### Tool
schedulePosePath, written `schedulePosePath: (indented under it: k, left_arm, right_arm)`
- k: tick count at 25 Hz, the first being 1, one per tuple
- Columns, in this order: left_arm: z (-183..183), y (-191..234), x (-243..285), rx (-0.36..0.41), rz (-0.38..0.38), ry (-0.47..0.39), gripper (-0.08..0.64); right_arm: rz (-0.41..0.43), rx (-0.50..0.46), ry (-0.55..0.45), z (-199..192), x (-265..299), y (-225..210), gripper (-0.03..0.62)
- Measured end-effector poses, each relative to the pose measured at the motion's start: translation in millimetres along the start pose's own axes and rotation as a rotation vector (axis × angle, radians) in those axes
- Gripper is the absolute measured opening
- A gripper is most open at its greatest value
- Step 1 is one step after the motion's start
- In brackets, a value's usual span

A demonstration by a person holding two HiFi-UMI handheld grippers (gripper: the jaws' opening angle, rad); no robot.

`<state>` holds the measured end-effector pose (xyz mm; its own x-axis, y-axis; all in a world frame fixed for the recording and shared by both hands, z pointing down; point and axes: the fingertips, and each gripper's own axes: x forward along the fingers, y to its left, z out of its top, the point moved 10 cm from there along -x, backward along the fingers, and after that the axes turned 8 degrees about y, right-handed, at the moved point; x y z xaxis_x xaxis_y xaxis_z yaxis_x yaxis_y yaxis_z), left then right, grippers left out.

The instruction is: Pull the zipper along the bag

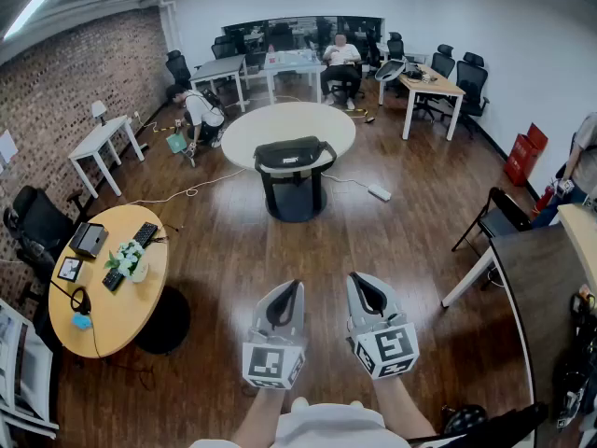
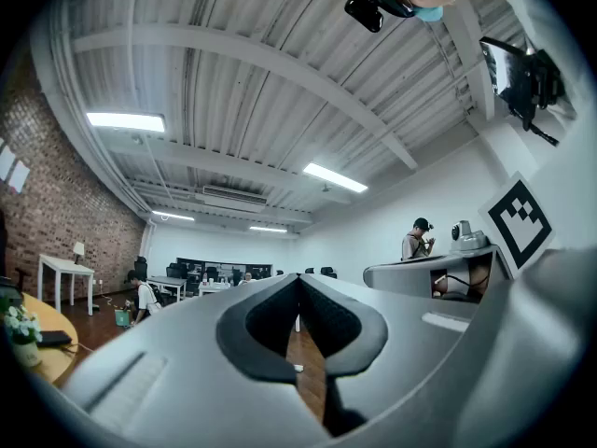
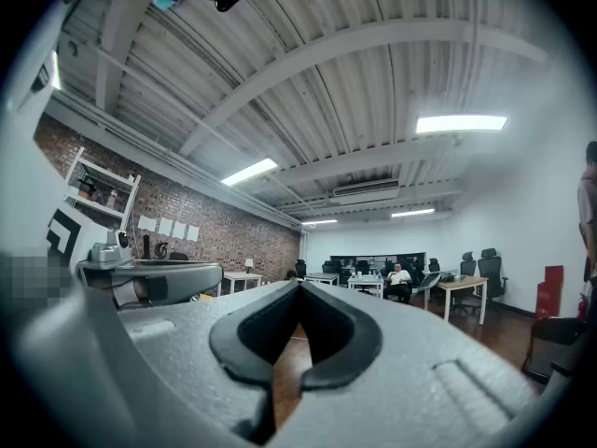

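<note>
A black bag [image 1: 294, 153] lies on the near edge of a round white table [image 1: 280, 121] in the middle of the room, far ahead of me. My left gripper [image 1: 297, 286] and right gripper [image 1: 354, 278] hang side by side low in the head view, over the wooden floor and well short of the table. Both are shut with nothing between the jaws. In the left gripper view the closed left gripper [image 2: 298, 278] points across the room, and in the right gripper view the right gripper [image 3: 300, 286] does the same. The bag's zipper is too small to make out.
A round wooden table [image 1: 107, 287] with a keyboard and flowers stands at my left. A dark desk [image 1: 546, 297] and a black chair [image 1: 499, 217] are at my right. People sit and crouch at the far desks. A white power strip [image 1: 379, 193] lies on the floor.
</note>
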<state>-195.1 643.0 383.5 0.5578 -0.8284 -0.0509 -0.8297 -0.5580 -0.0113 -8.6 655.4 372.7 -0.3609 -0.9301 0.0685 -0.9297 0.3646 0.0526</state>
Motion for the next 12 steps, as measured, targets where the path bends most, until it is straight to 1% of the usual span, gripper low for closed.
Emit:
schedulePosePath:
  k: [4,7,12]
  left_arm:
    - [8,12,-6,-0.002,0.007,0.005,0.015]
    - [4,23,-10,-0.003,0.007,0.006,0.015]
    - [-7,55,-16,-0.005,0.006,0.016,0.015]
  right_arm:
    - [0.016,-0.008,0.010,-4,11,16,-0.011]
    - [0.015,-0.012,0.019,-5,20,24,-0.011]
    - [0.008,-0.021,0.023,-2,40,45,-0.011]
